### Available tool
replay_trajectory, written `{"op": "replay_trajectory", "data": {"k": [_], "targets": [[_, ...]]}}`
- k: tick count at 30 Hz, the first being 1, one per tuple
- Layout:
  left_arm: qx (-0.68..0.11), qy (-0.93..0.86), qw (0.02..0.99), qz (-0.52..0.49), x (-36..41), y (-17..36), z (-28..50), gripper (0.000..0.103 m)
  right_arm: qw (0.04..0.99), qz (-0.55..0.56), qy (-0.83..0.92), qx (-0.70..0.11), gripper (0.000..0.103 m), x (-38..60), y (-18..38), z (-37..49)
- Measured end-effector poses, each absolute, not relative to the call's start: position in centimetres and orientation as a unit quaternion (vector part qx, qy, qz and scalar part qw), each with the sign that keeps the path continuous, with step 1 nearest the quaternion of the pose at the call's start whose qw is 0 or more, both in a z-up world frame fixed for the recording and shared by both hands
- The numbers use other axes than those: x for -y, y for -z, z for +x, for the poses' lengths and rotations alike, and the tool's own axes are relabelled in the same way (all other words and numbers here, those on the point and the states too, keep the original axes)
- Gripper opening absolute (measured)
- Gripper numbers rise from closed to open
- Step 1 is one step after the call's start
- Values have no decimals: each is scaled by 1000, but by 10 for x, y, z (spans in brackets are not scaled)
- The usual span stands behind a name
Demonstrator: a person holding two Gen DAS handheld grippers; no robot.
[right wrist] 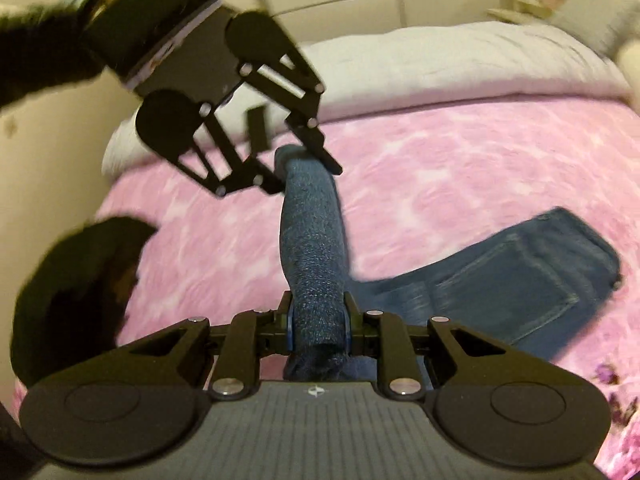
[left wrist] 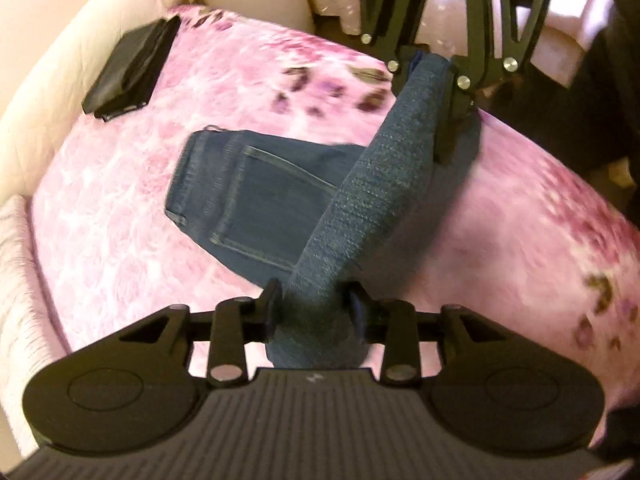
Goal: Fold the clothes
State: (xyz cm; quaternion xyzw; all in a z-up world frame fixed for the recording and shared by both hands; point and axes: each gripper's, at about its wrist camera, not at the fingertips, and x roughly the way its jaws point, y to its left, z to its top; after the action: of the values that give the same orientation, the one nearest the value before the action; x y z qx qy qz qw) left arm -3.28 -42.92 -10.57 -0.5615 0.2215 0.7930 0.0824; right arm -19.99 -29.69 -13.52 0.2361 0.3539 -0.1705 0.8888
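Pink floral bedspread fills the space under me. On it lie the jeans, waist and back pocket flat. I lift the leg end stretched between my left gripper and right gripper, both pinching denim. Around it is free blanket; a black folded item sits near the far edge.

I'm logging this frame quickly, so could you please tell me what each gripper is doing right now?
Left gripper: shut on the jeans, pinching one end of a lifted strip.
Right gripper: shut on the jeans, pinching the strip's other end.
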Motion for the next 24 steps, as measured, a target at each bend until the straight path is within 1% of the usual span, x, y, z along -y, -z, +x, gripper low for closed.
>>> {"op": "replay_trajectory", "data": {"k": [5, 12, 14, 15, 16, 17, 21, 22, 23, 24], "targets": [[-184, -802, 88, -562, 497, 139, -119, 37, 873, 288, 193, -344, 22, 400, 158, -252], [-138, -798, 69, -583, 566, 196, -195, 36, 843, 360, 225, -329, 22, 496, 214, -296], [-128, -793, 60, -592, 583, 213, -207, 32, 832, 388, 233, -320, 22, 518, 234, -303], [-126, -791, 53, -596, 592, 221, -212, 28, 826, 403, 237, -315, 22, 529, 244, -306], [-125, -789, 44, -600, 600, 227, -217, 20, 822, 412, 240, -311, 22, 538, 251, -309], [-124, -787, 34, -604, 608, 233, -221, 20, 818, 420, 244, -307, 22, 546, 256, -312], [-83, -795, 14, -601, 633, 248, -226, 21, 807, 449, 252, -290, 22, 572, 278, -321], [-69, -799, 12, -597, 638, 250, -226, 20, 804, 454, 255, -288, 22, 576, 283, -323], [-54, -804, 11, -592, 642, 252, -226, 26, 801, 458, 258, -286, 22, 580, 288, -325], [-40, -809, 9, -587, 647, 253, -225, 35, 798, 465, 261, -282, 22, 580, 292, -328]]}}
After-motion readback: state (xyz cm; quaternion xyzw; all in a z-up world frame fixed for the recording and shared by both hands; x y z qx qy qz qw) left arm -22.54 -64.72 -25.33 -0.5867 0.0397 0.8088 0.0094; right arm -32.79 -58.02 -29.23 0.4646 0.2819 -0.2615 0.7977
